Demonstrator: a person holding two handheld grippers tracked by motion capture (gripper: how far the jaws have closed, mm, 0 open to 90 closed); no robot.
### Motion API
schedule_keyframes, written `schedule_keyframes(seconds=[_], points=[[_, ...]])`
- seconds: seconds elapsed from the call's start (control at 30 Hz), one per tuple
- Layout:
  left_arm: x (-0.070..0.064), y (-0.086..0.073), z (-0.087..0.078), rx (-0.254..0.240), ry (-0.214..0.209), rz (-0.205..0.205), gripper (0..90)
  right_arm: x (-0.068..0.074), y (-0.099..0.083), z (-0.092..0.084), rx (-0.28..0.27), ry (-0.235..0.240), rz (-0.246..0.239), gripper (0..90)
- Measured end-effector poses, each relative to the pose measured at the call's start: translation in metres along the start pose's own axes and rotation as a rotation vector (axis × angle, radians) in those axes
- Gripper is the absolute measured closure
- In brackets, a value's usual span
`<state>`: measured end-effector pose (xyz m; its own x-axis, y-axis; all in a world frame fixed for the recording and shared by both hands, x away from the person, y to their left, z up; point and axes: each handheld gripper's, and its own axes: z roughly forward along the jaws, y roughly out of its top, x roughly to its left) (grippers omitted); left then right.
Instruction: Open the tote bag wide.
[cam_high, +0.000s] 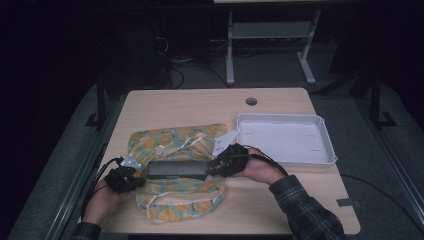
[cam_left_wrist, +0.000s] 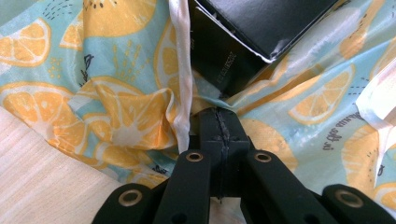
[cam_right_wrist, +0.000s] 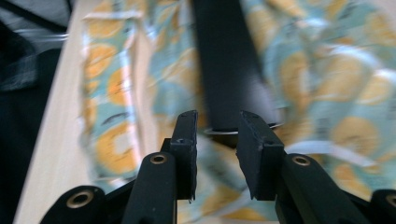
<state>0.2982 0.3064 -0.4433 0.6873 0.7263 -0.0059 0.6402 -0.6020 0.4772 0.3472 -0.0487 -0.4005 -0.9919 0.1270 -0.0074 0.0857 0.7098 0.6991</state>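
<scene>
A cloth bag printed with orange slices lies flat on the wooden table, and a long black box rests across it. My left gripper sits at the box's left end. In the left gripper view its jaws are shut on a bunched fold of the bag right below the box's corner. My right gripper is at the box's right end. In the right gripper view it stands open, the blurred box end just beyond the fingertips and nothing pressed between them.
An empty white tray stands to the right of the bag, close behind my right hand. A white tag lies between bag and tray. A cable hole marks the table's far side. Bare wood runs along the far edge.
</scene>
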Motion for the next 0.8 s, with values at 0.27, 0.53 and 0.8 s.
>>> schedule_keyframes(seconds=[0.27,0.53,0.8], points=[[0.000,0.000,0.000,0.000,0.000,0.004,89.6,-0.018,0.025,0.013,-0.046,-0.056,0.014,64.1],[0.001,0.000,0.000,0.002,-0.005,0.004,89.6,-0.033,0.043,0.045,-0.032,-0.047,0.048,65.6],[0.004,-0.002,0.000,-0.007,-0.029,-0.020,89.6,-0.043,0.042,0.065,0.027,-0.097,0.072,89.2]])
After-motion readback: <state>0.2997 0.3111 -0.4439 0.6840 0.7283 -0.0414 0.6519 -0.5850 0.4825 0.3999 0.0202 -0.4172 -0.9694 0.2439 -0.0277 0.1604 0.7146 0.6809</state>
